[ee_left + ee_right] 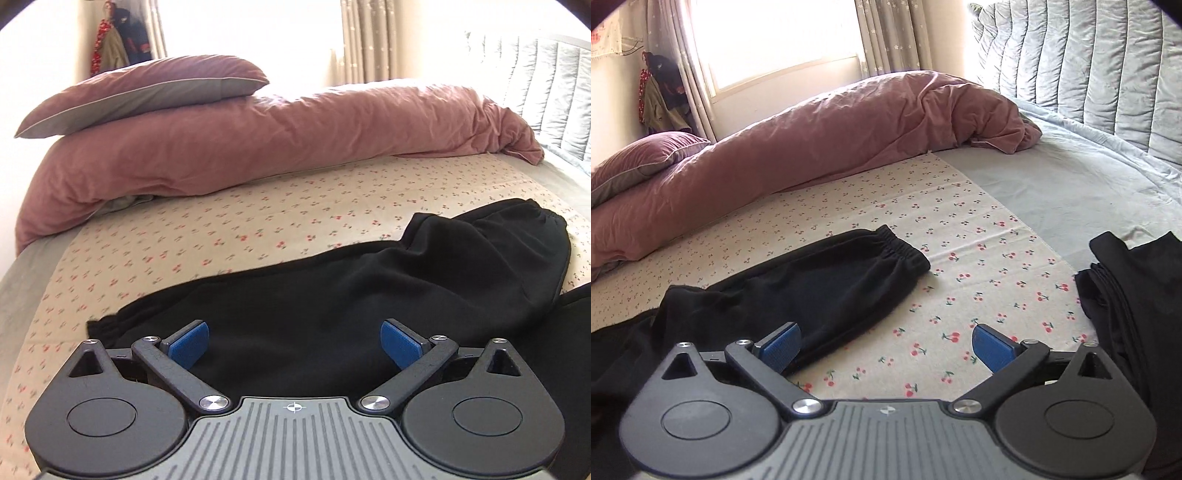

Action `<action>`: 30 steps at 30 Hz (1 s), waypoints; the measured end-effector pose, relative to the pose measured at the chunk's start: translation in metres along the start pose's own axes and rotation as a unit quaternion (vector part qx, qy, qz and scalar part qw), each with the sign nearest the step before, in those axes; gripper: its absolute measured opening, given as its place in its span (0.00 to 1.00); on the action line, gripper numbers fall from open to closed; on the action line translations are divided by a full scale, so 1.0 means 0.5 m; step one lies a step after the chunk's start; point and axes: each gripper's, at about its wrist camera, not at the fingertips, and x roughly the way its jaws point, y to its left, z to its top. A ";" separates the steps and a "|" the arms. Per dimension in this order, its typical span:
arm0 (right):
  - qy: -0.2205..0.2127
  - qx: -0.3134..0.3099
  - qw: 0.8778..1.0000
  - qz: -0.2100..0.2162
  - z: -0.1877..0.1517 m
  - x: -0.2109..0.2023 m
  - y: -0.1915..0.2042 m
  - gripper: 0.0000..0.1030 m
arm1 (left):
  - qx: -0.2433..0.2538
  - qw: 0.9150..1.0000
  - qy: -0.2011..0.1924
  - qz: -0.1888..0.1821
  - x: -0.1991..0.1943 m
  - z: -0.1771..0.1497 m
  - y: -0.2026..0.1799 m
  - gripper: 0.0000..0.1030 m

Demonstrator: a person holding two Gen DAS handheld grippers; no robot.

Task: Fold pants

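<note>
Black pants [332, 295] lie flat on a cherry-print sheet [221, 229] on the bed. A cuffed leg end is at the left and the gathered elastic waistband at the right. My left gripper [294, 341] is open and empty, low over the middle of the pants. In the right wrist view the pants' waistband end [820, 284] lies left of centre. My right gripper [885, 343] is open and empty, its left pad [781, 345] over the pants' edge, its right pad over bare sheet.
A rolled pink duvet [277, 140] and a pillow [147, 88] lie along the far side of the bed. A pile of folded dark clothes [1134, 295] sits at the right. A grey quilted headboard [1089, 66] stands at the back right.
</note>
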 end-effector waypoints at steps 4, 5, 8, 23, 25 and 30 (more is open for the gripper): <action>0.013 0.073 0.996 0.043 0.049 0.090 -0.031 0.98 | 0.027 0.999 -0.005 -0.029 0.113 0.061 0.001 0.97; 0.015 0.088 0.995 0.048 0.061 0.114 -0.039 0.98 | 0.038 0.999 -0.001 -0.030 0.144 0.074 0.003 0.96; 0.018 0.101 0.994 0.034 0.094 0.190 -0.048 0.98 | 0.066 0.997 0.017 -0.038 0.225 0.103 0.004 0.95; 0.016 -0.069 0.995 -0.066 0.105 0.419 0.041 0.43 | 0.042 0.985 0.090 -0.142 0.395 0.106 0.017 0.10; 0.007 -0.070 0.996 -0.058 0.103 0.406 0.039 0.28 | 0.046 0.987 0.079 -0.134 0.384 0.107 0.000 0.00; -0.055 -0.059 0.995 -0.066 0.120 0.353 0.031 0.23 | 0.034 0.994 0.012 -0.102 0.344 0.114 -0.005 0.00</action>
